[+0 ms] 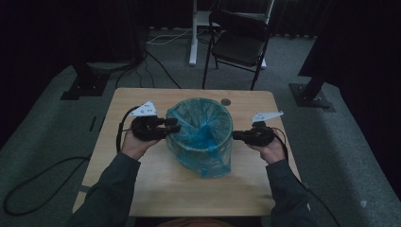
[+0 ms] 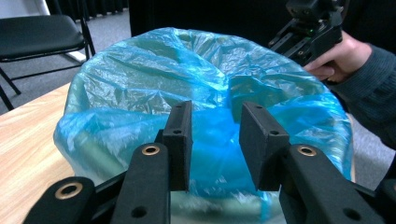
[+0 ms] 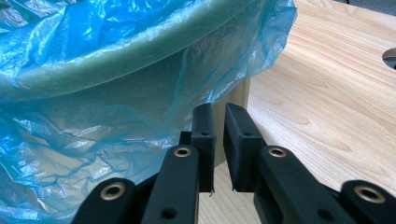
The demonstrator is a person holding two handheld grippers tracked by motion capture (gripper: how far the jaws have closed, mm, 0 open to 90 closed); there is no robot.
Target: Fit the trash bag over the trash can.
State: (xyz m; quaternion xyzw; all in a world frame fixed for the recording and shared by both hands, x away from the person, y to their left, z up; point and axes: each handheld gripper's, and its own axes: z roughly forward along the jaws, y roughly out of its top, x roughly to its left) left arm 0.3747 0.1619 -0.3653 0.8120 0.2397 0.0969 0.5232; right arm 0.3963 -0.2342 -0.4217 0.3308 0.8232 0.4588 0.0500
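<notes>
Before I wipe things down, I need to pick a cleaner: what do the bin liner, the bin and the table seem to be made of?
The bin liner looks like thin blue plastic film: translucent, glossy and crinkled. The bin under it seems to be pale green rigid plastic with a smooth matte rim, though it is seen only through the film. The table shows light wood grain, probably laminate or veneer; the pictures leave that open.

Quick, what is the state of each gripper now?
Left gripper: open, holding nothing, at the blue bag.
Right gripper: narrow gap, nothing visibly held.
</notes>
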